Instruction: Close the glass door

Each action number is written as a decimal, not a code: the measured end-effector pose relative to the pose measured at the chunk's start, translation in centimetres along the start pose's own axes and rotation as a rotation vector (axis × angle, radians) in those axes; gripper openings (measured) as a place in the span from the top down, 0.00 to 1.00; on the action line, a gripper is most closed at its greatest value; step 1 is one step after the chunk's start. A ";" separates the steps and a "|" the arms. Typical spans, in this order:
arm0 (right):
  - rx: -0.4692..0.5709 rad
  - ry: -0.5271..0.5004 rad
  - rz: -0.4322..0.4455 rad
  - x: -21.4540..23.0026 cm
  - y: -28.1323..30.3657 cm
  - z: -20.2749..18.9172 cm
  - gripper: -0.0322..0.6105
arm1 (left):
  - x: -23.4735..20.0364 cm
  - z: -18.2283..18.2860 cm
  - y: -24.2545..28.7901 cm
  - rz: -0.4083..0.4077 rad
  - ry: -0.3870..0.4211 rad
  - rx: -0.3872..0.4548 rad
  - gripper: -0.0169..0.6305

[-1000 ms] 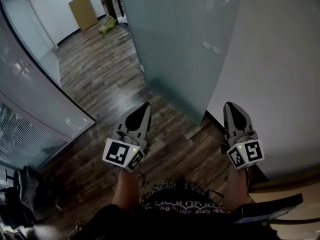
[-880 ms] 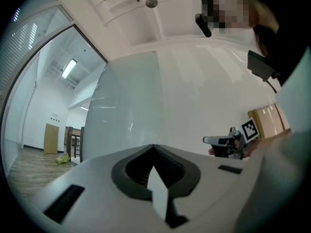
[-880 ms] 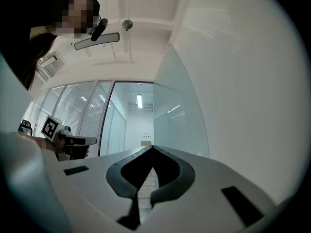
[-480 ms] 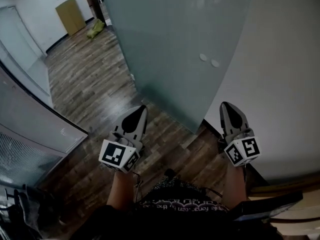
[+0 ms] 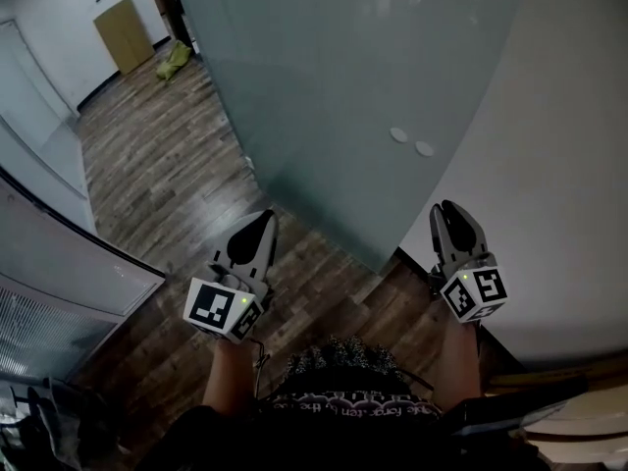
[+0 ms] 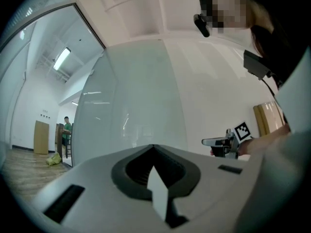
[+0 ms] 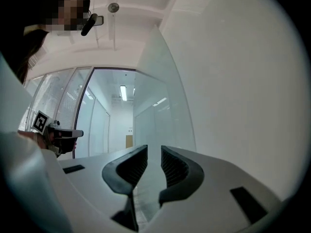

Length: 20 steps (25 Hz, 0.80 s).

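Observation:
The frosted glass door (image 5: 334,96) stands ajar ahead of me, its lower corner near the white wall (image 5: 549,165). Two round fittings (image 5: 410,141) sit on the pane near its right edge. My left gripper (image 5: 263,216) points level at the door's lower part, jaws shut with nothing in them; the left gripper view shows its tips (image 6: 153,148) meeting before the pane (image 6: 131,115). My right gripper (image 5: 449,207) is held by the wall, just right of the door's edge. Its jaws (image 7: 154,149) are opening, with a narrow gap and nothing between them, aimed along the glass (image 7: 158,106).
Dark wooden floor (image 5: 157,155) runs left and back along a glass partition (image 5: 59,234). A brown board (image 5: 123,32) and a green bundle (image 5: 175,62) lie at the far end. A person in green (image 6: 66,130) stands far off. Light wooden furniture (image 5: 579,415) is at my right.
Both grippers have moved forward towards the door, which now fills more of the head view. The right gripper's jaws have parted; the left stays shut.

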State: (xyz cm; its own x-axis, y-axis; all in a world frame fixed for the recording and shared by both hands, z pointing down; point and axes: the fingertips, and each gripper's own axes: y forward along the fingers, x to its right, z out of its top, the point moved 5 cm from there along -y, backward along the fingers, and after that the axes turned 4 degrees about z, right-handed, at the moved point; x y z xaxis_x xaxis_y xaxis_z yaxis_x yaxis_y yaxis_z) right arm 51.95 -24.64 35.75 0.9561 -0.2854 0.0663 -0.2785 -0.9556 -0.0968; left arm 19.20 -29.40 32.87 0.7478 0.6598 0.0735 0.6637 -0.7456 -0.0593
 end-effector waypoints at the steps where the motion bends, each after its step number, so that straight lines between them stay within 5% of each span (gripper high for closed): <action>1: -0.008 0.008 0.001 0.7 0.4 -0.1 0.83 | 0.1 0.0 0.3 -0.001 0.010 -0.006 0.99; 12: -0.044 0.018 -0.070 9.6 4.0 0.0 0.78 | -0.9 -0.4 0.8 0.074 0.031 -0.028 0.99; 20: -0.060 0.027 0.037 9.8 7.1 -0.1 0.76 | -2.3 0.2 -1.5 0.208 0.038 -0.040 0.99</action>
State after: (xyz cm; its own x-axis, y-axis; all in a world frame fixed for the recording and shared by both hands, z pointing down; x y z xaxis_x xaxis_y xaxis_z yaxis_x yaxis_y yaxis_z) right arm 59.33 -34.22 35.80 0.9425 -0.3218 0.0904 -0.3194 -0.9468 -0.0399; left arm 16.49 -29.77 32.54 0.8669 0.4881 0.1016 0.4936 -0.8689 -0.0372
